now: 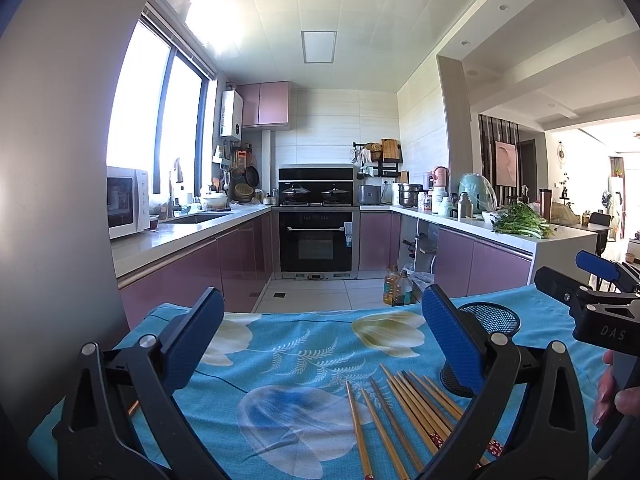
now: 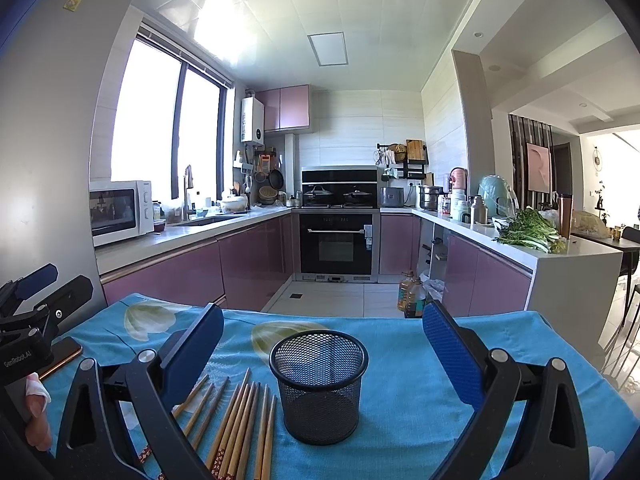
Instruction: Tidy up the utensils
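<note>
Several wooden chopsticks lie side by side on the blue flowered cloth, just left of a black mesh cup. In the right wrist view the same chopsticks lie left of the upright, empty mesh cup. My left gripper is open above the cloth, the chopsticks low between its fingers. My right gripper is open, with the cup between and ahead of its fingers, not touched. The right gripper also shows at the right edge of the left wrist view.
The cloth-covered table ends at a tiled floor, with oil bottles just beyond its far edge. A phone lies at the table's left. Purple cabinets, an oven and a counter with greens surround the kitchen.
</note>
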